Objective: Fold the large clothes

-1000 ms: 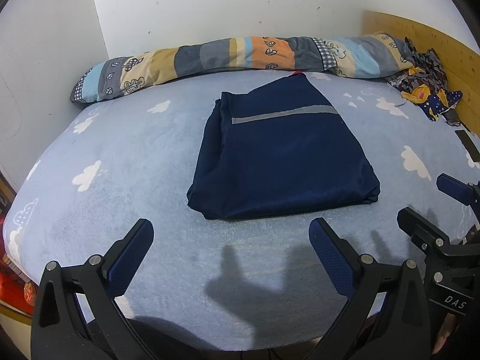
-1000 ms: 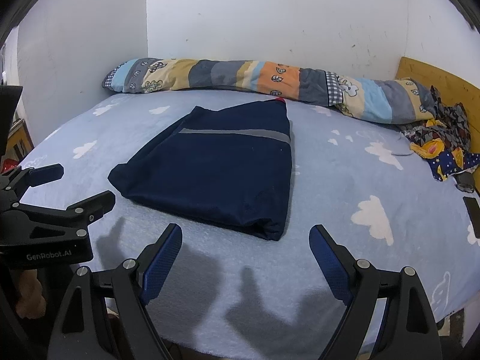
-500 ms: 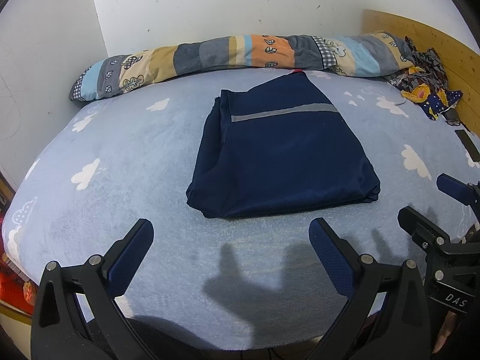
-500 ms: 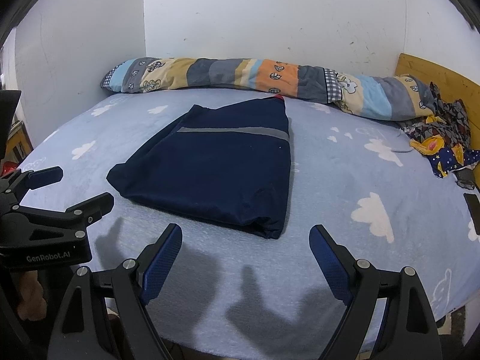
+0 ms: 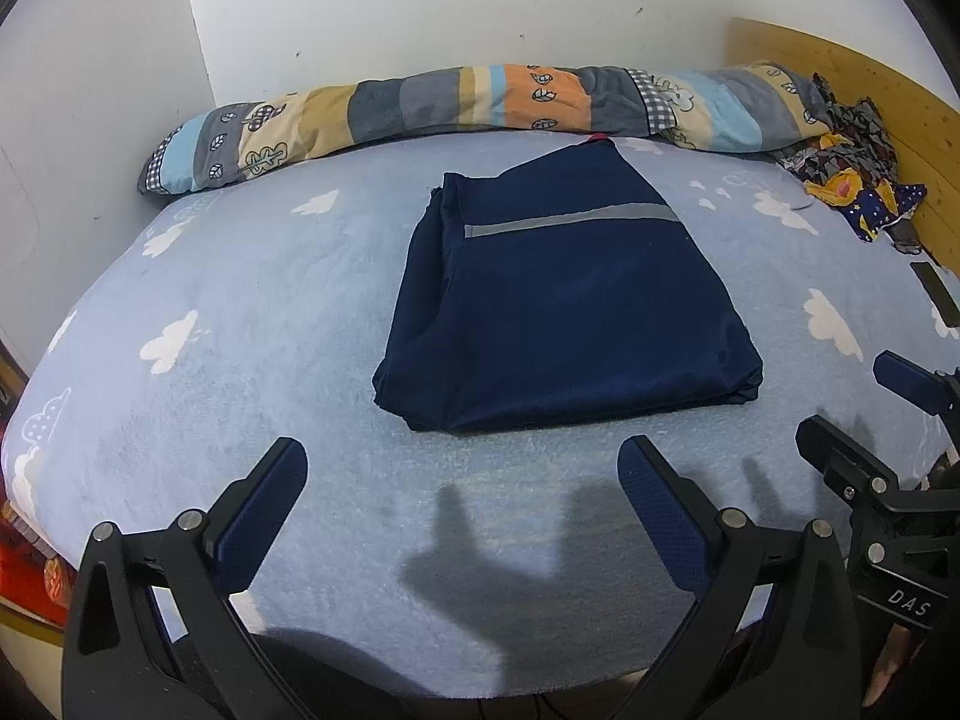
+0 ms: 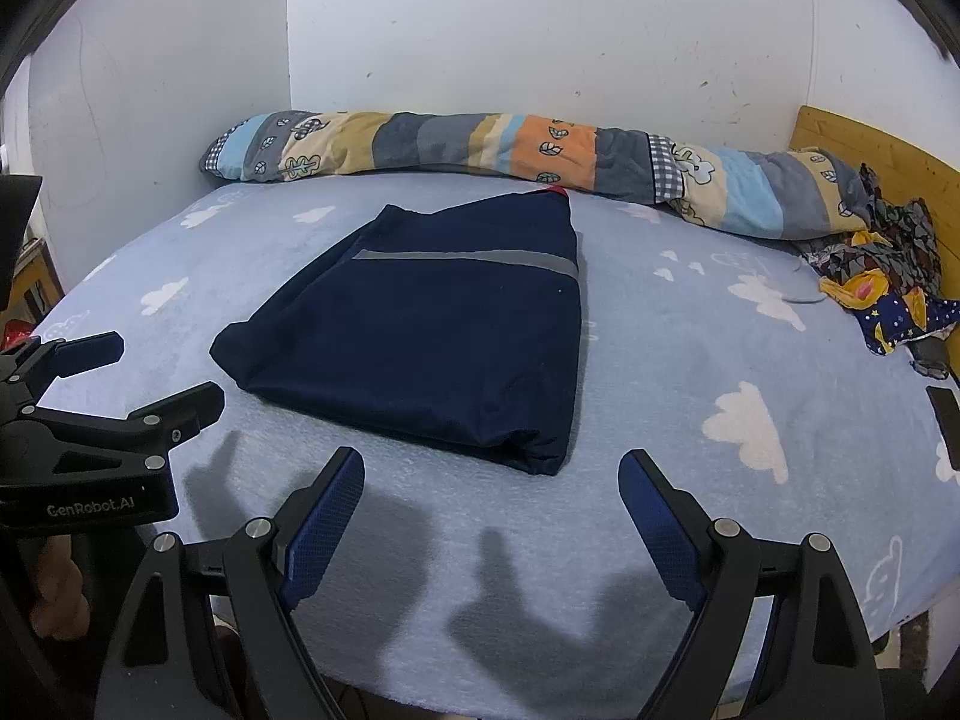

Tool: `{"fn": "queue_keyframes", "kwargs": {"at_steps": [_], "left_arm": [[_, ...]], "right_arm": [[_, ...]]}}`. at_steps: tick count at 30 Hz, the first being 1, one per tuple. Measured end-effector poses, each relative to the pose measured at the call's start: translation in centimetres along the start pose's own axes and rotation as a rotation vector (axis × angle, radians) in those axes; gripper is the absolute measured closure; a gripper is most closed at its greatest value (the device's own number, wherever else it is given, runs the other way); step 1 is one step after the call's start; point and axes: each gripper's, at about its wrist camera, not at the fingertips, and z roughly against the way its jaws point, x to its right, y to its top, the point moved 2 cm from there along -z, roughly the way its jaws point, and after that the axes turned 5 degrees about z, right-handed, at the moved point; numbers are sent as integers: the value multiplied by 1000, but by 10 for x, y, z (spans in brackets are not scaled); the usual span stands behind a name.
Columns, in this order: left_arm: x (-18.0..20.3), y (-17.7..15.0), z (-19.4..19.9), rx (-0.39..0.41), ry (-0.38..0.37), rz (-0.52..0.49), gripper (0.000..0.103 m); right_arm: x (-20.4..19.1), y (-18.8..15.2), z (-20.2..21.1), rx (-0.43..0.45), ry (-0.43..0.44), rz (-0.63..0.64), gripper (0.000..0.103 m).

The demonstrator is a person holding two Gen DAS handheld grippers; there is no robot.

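Note:
A navy garment [image 5: 564, 300] with a grey stripe lies folded into a flat rectangle in the middle of the light blue bed [image 5: 240, 312]. It also shows in the right wrist view [image 6: 432, 330]. My left gripper [image 5: 462, 480] is open and empty, held above the bed's near edge, short of the garment. My right gripper [image 6: 492, 492] is open and empty, also near the front edge, close to the garment's near right corner. The right gripper shows at the right edge of the left wrist view [image 5: 864, 414], and the left gripper at the left edge of the right wrist view [image 6: 138, 378].
A long patchwork bolster [image 5: 480, 108] lies along the far wall. A pile of patterned clothes [image 5: 852, 186] sits at the right by the wooden headboard [image 5: 840, 78]. A dark phone-like object [image 5: 936, 294] lies at the bed's right edge.
Both grippers have drifted back slightly from the garment and stay open. The garment has not moved.

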Motion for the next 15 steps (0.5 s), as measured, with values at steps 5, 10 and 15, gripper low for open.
{"fn": "queue_keyframes", "kwargs": {"at_steps": [5, 10, 15], "left_arm": [[0, 0, -1, -5, 3, 2, 0], [-1, 1, -2, -10, 0, 6, 0], [-2, 1, -2, -14, 4, 7, 0]], "right_arm": [[1, 0, 0, 0, -1, 2, 14], [2, 0, -1, -2, 4, 2, 14], [1, -1, -1, -4, 2, 2, 14]]}}
